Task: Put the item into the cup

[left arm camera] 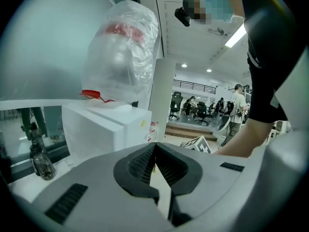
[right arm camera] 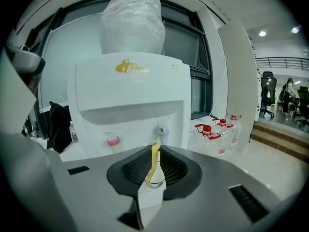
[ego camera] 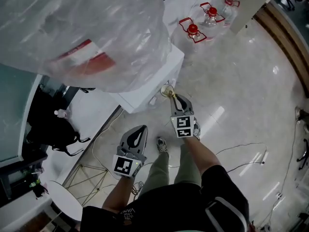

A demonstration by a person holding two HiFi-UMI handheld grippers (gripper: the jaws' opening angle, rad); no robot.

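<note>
My right gripper (ego camera: 175,98) is shut on the thin yellowish wall of a small cup (ego camera: 167,90), holding it just in front of the white water dispenser (ego camera: 159,74). In the right gripper view the yellow cup wall (right arm camera: 154,159) stands pinched between the black pads, and the gripper (right arm camera: 154,151) faces the dispenser's red tap (right arm camera: 112,140) and grey tap (right arm camera: 161,130). Lower and to the left, my left gripper (ego camera: 137,135) is shut with nothing between its jaws (left arm camera: 154,147). No separate item shows in any view.
A large water bottle wrapped in a clear plastic bag (ego camera: 82,28) sits on top of the dispenser. Spare jugs with red caps (ego camera: 193,31) stand on the floor behind it. A black bag (ego camera: 53,129) and cables (ego camera: 104,129) lie left of my feet.
</note>
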